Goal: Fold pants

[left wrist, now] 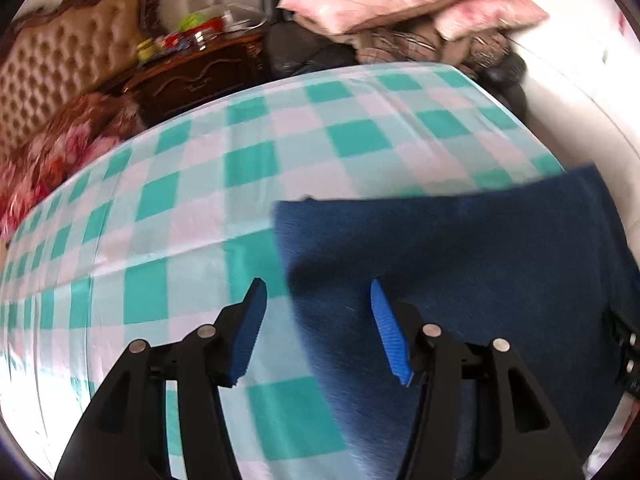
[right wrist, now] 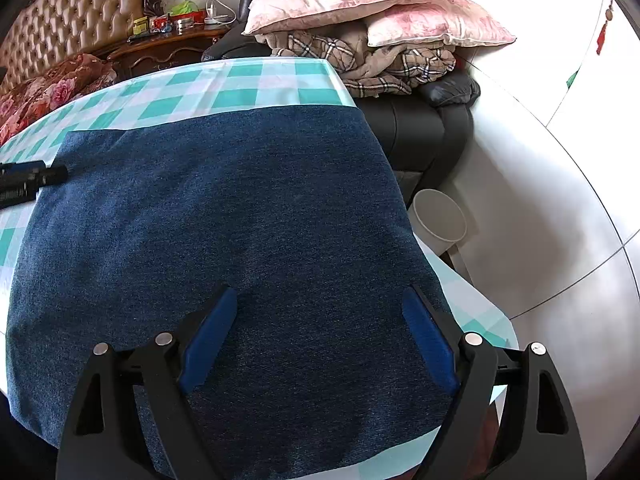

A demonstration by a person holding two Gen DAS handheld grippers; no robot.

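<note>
Fingers (left wrist: 256,316) of our left gripper (left wrist: 318,292) are standing apart with nothing between them, straddling the left edge of the pants (right wrist: 224,216): one blue pad is hanging over the checked cloth, the other over denim. On our right gripper (right wrist: 320,300) the fingers (right wrist: 428,332) are spread wide above the middle of the fabric, also gripping nothing.

The pants are lying on the counter (right wrist: 256,80) as a broad, already doubled rectangle, reaching the counter's right edge.

We are judging that the next fold is about to be set up. To do it well, we are wanting each gripper to come down at a corner of the same edge, pinching every layer together and not just the top one, then carrying that edge across evenly so it is landing square on the far edge.

Dark blue denim like this is looking heavy and stiff, with a fine diagonal weave and a little fraying at the far left corner; it is likely holding a crease without sliding. Beneath it, the teal, pink and white checked cloth is looking smooth and slightly glossy, so we are watching that it is not dragged along.
</note>
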